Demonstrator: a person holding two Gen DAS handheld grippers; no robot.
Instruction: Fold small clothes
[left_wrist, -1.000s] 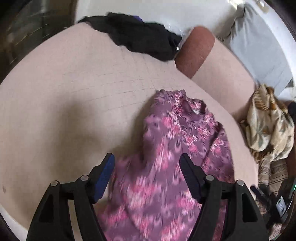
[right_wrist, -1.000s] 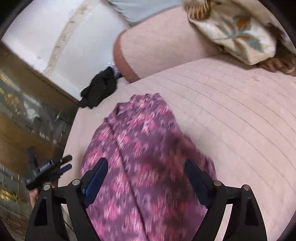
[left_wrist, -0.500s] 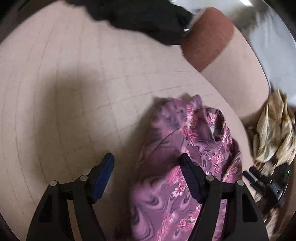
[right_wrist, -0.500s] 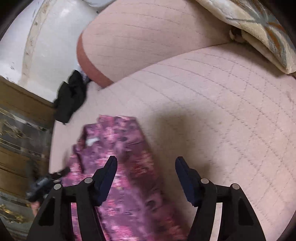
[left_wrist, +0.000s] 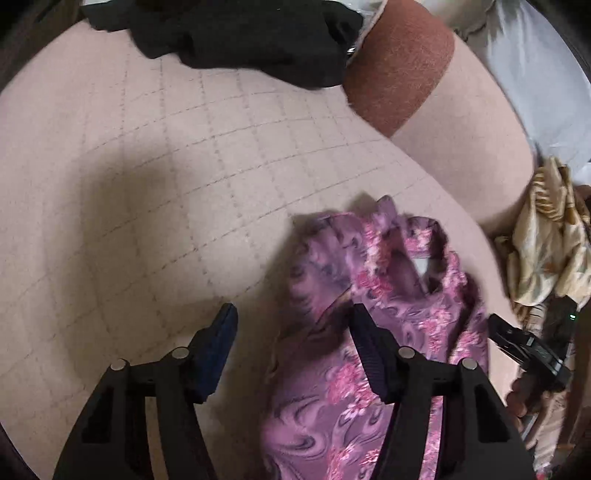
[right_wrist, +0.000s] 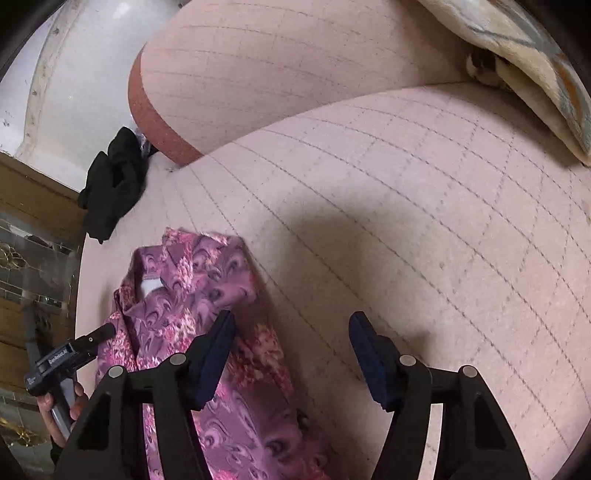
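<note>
1. Purple floral-print fabric garment (left_wrist: 373, 325) lies narrow on your pink quilted bed cover (left_wrist: 155, 192), long axis running away from you.
2. Left tongs (left_wrist: 291, 332) and right tongs (right_wrist: 290, 332) flank it, jaws apart after closing, clamping nothing.

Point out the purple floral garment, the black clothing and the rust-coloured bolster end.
purple floral garment (left_wrist: 424, 321): left wrist view, patterned cloth just below its neck opening.
black clothing (left_wrist: 258, 33): left wrist view, middle of the crumpled heap.
rust-coloured bolster end (left_wrist: 399, 62): left wrist view, its fuzzy end face.
</note>
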